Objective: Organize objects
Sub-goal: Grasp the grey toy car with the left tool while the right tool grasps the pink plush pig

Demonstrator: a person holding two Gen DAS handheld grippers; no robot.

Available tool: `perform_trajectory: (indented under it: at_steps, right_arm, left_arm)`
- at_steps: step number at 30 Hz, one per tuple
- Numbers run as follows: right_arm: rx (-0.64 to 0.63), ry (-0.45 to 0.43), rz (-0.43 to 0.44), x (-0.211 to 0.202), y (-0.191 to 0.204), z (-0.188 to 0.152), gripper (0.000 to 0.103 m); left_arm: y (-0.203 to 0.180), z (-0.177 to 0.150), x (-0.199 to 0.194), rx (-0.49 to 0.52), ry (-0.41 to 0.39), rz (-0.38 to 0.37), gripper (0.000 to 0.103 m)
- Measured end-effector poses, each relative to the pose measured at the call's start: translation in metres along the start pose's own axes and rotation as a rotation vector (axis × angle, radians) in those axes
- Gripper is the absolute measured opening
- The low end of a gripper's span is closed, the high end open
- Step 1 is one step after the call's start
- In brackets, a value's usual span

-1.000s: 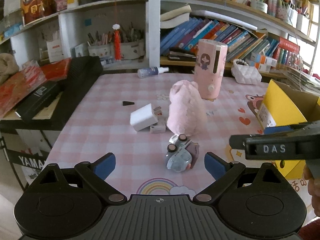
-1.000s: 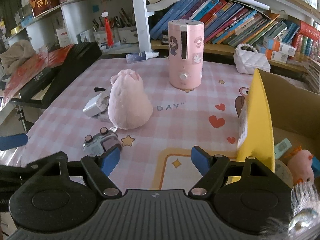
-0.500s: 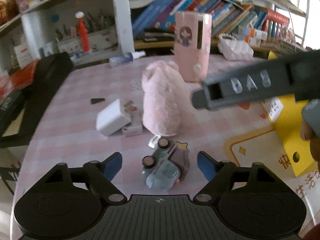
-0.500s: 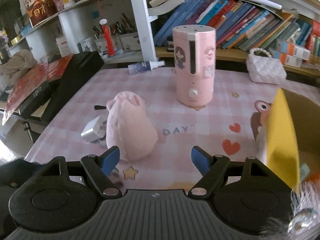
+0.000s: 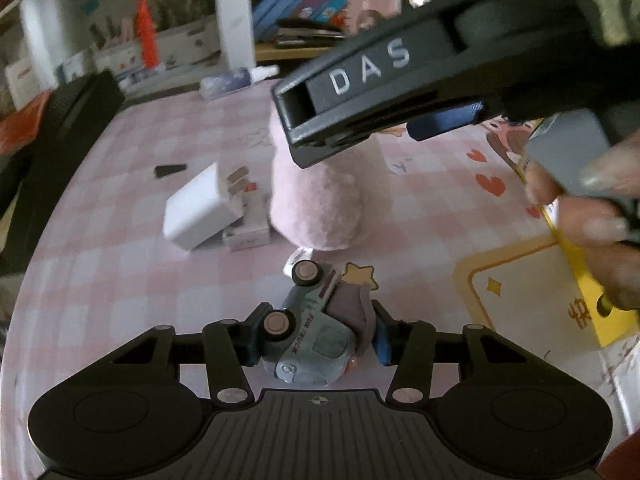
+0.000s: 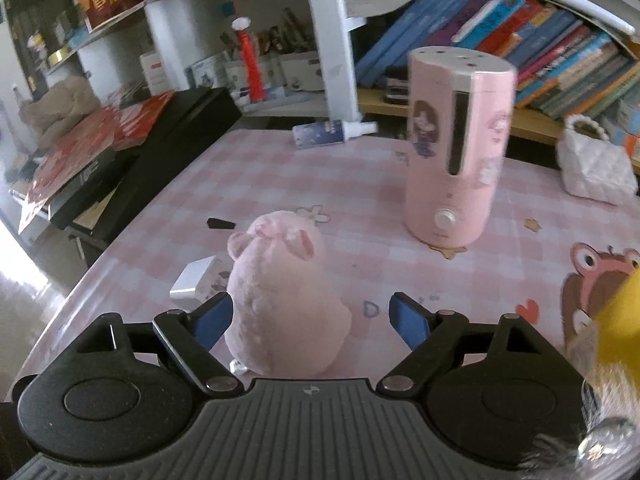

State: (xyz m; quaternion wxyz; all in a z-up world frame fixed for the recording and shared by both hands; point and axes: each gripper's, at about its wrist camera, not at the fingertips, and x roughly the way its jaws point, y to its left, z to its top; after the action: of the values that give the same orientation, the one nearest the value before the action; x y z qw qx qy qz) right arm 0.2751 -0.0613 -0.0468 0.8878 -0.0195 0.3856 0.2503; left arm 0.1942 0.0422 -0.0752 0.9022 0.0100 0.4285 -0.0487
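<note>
toy truck [image 5: 316, 334] between left gripper [image 5: 316, 338] pads

Pink-checked tablecloth [image 6: 304, 176], pink plush [image 6: 280, 300]

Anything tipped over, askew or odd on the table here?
Yes. The toy truck lies on its side, wheels showing, between the left gripper's closed fingers. The white charger leans tilted on a small box.

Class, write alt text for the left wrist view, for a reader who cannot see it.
The left tool is closed around a small blue-grey toy truck on a pink checked tablecloth. Behind it sit a pink plush toy and a white charger; the right tool crosses overhead.
</note>
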Motion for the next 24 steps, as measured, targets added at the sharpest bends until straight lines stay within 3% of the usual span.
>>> perform_trajectory:
  at_steps: [9, 12, 13, 16, 24]
  right_arm:
    - [-0.014, 0.037, 0.024, 0.03, 0.004, 0.006, 0.085]
    - [0.006, 0.047, 0.041, 0.036, 0.001, 0.006, 0.078]
    - [0.013, 0.043, 0.061, 0.035, 0.0, 0.005, 0.066]
    - [-0.007, 0.027, 0.052, 0.03, 0.001, 0.005, 0.056]
    - [0.029, -0.077, 0.022, -0.017, -0.003, 0.0, 0.053]
  left_arm:
    - [0.024, -0.007, -0.028, -0.189, -0.004, -0.008, 0.049]
    - [0.025, -0.009, -0.034, -0.209, -0.01, -0.002, 0.049]
    - [0.028, -0.008, -0.035, -0.211, -0.015, 0.0, 0.049]
    - [0.029, -0.008, -0.042, -0.22, -0.037, 0.006, 0.049]
    - [0.032, -0.014, -0.067, -0.258, -0.109, 0.007, 0.049]
